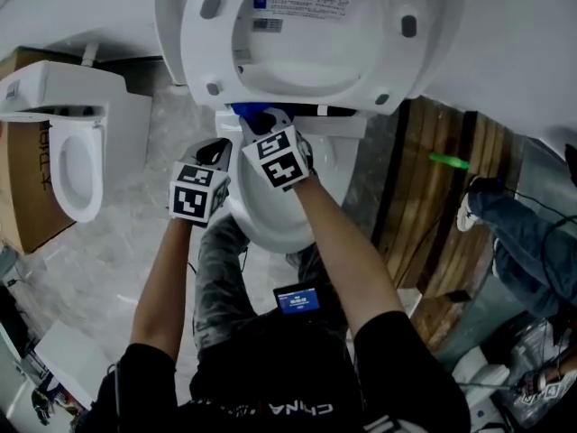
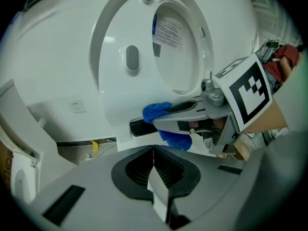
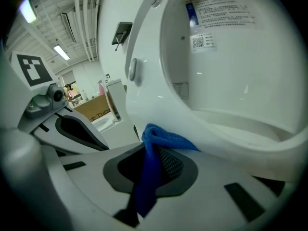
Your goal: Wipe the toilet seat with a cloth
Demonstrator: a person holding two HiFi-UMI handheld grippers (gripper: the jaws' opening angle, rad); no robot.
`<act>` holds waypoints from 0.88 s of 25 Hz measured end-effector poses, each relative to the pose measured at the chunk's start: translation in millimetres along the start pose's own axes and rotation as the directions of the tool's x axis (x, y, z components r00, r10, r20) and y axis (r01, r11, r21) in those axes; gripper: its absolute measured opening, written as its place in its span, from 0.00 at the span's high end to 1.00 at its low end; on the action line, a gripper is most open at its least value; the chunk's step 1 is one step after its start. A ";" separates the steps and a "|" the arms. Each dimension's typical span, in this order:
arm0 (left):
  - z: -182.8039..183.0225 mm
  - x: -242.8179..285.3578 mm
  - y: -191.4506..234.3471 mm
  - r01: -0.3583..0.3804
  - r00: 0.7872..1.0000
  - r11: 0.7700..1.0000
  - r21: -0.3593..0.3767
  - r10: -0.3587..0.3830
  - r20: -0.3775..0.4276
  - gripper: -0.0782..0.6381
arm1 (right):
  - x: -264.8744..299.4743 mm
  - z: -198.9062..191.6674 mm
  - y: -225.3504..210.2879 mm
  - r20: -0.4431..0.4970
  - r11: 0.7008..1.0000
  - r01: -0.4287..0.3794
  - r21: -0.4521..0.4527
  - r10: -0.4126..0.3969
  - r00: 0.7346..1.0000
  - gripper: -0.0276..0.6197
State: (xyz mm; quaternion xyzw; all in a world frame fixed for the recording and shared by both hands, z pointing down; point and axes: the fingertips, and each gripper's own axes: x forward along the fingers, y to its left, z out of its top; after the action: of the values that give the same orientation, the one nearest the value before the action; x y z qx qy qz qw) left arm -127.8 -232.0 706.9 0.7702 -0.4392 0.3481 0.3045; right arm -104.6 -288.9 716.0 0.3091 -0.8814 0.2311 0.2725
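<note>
Jaws of right gripper clenched on blue cloth, left gripper jaws closed empty, head view hides both pairs.

Right gripper clamped on a blue cloth at the raised toilet seat

The right gripper has its jaws closed on a blue cloth – one end hangs down between the dark pads, while the bunched top lies against the lower edge of the white toilet seat, which stands upright. A grey bumper shows on the seat, and the lid behind it carries a printed label. To the left is the left gripper – beyond it, a cardboard box.
</note>
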 end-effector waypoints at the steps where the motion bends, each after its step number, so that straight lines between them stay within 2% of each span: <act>1: 0.1 1.6 -1.8 0.001 1.000 1.000 0.004 -0.001 -0.001 0.87 | -1.5 -3.5 -4.9 -0.003 1.000 0.007 0.006 -0.007 1.000 0.87; 11: 14.3 25.0 -35.3 0.047 0.999 0.998 0.049 -0.047 0.004 0.87 | -31.8 -33.5 -59.0 -0.010 0.990 0.112 0.088 -0.112 0.994 0.87; 19: 34.5 39.0 -76.6 0.134 0.990 0.986 0.096 -0.137 0.024 0.87 | -64.9 -50.6 -98.9 -0.011 0.973 0.189 0.131 -0.189 0.982 0.87; 22: 40.4 43.0 -89.2 0.145 0.989 0.983 0.109 -0.148 0.023 0.87 | -79.6 -55.4 -112.5 -0.012 0.965 0.220 0.146 -0.220 0.975 0.87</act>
State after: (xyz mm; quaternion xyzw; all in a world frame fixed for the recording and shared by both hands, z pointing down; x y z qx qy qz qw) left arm -21.7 -245.1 703.8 0.8210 -0.3668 0.3357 0.2806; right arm 42.1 -302.7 734.6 0.4246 -0.8228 0.2628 0.2712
